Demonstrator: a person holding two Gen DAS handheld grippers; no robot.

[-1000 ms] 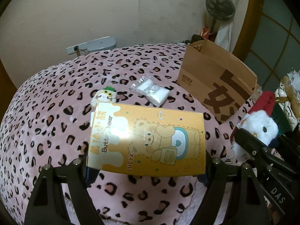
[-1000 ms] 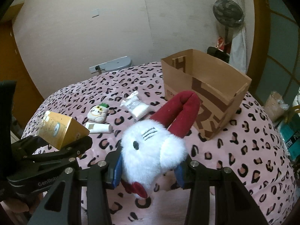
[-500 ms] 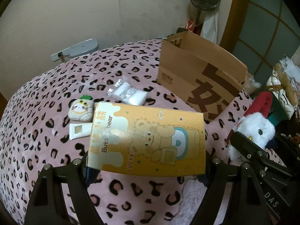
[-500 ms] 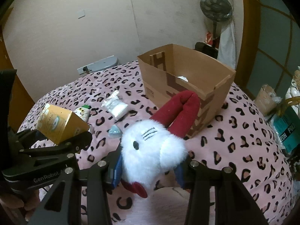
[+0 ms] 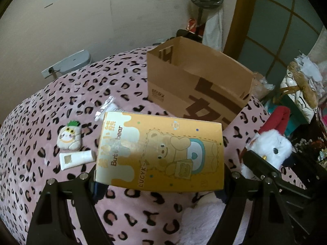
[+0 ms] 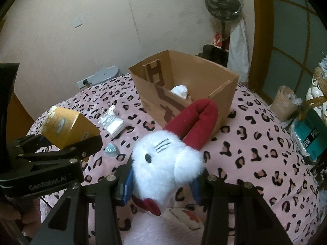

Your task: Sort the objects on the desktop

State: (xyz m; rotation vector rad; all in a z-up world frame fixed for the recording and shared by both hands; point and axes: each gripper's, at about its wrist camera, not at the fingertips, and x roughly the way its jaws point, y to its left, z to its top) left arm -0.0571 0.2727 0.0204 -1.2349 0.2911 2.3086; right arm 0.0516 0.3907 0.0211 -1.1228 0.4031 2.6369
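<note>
The left tongs [image 5: 159,181] are clamped across the short ends of a flat yellow cardboard box printed with a cartoon bear [image 5: 161,151], its glossy face turned up toward the camera and raised off the pink leopard-print plush blanket [image 5: 61,102] that covers the surface. The right tongs [image 6: 163,183] are clamped on a fluffy white plush toy with long red fabric ears [image 6: 169,155], the blue pads [image 6: 127,180] sunk into its soft fur on both sides.

Ahead of both tongs stands an open brown paper bag with dark printed letters [image 5: 196,85], rectangular and stiff-walled; the right wrist view shows a crumpled white wad [image 6: 179,90] inside it.

Beyond the left tongs and to their left lie a small round plush with a cat face and green tuft [image 5: 69,137] and, just nearer, a short white plastic tube [image 5: 76,159]. A clear crinkled plastic packet with white contents [image 6: 112,122] lies past the box's far edge. A small pale blue faceted piece [image 6: 111,151] lies between the two tongs in the right wrist view. A bare hand [image 6: 12,214] grips the left tongs' handle.
</note>
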